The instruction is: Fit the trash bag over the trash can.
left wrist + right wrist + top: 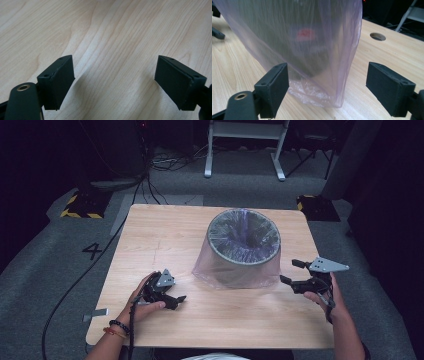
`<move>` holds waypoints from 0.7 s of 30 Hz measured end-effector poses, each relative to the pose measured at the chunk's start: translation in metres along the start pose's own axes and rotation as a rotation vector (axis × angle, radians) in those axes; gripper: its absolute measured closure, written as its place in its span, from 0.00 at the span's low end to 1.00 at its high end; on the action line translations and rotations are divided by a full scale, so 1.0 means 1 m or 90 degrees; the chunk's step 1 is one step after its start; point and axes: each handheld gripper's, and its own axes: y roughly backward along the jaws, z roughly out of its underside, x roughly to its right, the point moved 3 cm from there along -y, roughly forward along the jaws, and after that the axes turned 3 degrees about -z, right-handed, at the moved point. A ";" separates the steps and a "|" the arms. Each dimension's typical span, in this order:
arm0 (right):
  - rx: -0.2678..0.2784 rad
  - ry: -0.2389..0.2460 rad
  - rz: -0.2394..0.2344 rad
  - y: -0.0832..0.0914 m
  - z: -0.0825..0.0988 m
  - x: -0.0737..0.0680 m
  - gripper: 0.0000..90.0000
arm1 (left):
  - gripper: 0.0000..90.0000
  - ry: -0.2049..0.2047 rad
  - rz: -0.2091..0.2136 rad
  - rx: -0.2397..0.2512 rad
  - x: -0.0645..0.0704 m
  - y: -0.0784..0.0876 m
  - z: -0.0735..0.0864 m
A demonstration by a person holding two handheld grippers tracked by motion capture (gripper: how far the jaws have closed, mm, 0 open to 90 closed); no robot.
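One bin (243,249) is sitting on the one table (165,240), wearing one purple plastic liner (235,275); two grippers, left (170,296) and right (295,272), are hovering in two hands.

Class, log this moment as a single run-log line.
left claw: open, over table | right claw: open, beside bagged bin | nothing held

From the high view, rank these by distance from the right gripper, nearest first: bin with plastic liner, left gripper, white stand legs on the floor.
1. Bin with plastic liner, just left of the right gripper.
2. Left gripper, across the table at its near-left.
3. White stand legs, on the floor beyond the table.
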 end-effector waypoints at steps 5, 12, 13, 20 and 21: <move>0.014 0.005 0.008 0.004 -0.015 0.003 0.21 | 0.17 0.013 0.010 0.004 -0.001 -0.002 0.001; 0.036 0.018 0.016 0.011 -0.043 0.004 0.22 | 0.17 0.020 0.017 0.000 -0.002 -0.002 0.001; 0.039 0.020 0.017 0.011 -0.047 0.005 0.22 | 0.17 0.020 0.017 0.000 -0.002 -0.002 0.001; 0.056 0.031 0.019 0.014 -0.069 0.007 0.22 | 0.17 0.020 0.018 0.000 -0.002 -0.002 0.001; 0.057 0.033 0.020 0.015 -0.072 0.007 0.22 | 0.17 0.020 0.018 0.000 -0.002 -0.002 0.001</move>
